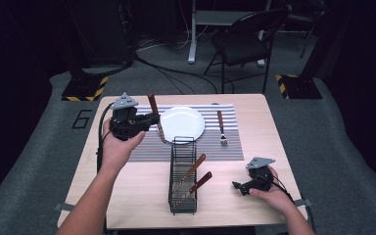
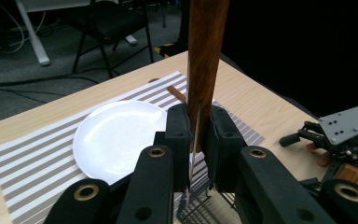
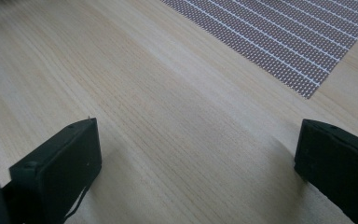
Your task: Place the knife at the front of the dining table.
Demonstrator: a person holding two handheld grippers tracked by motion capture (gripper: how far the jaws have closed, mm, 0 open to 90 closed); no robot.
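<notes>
Your left gripper (image 2: 197, 140) clamped a wooden-handled knife (image 2: 205, 60) beside the plate (image 1: 182, 123) — blade tip hidden behind the jaws — while your right gripper (image 3: 198, 154) gaped wide, empty, over bare table (image 3: 168, 116).

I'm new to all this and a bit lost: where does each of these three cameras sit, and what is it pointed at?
High view: above the person's side, looking forward and down on the table; both forearms and each hand-held gripper show.
Left gripper view: rides the left hand-held gripper, looking along its jaws, shut on a wooden-handled knife, toward the plate.
Right gripper view: rides the right hand-held gripper, facing the tabletop between open jaws.
Shared: the high and left gripper views both show the plate and striped placemat.
</notes>
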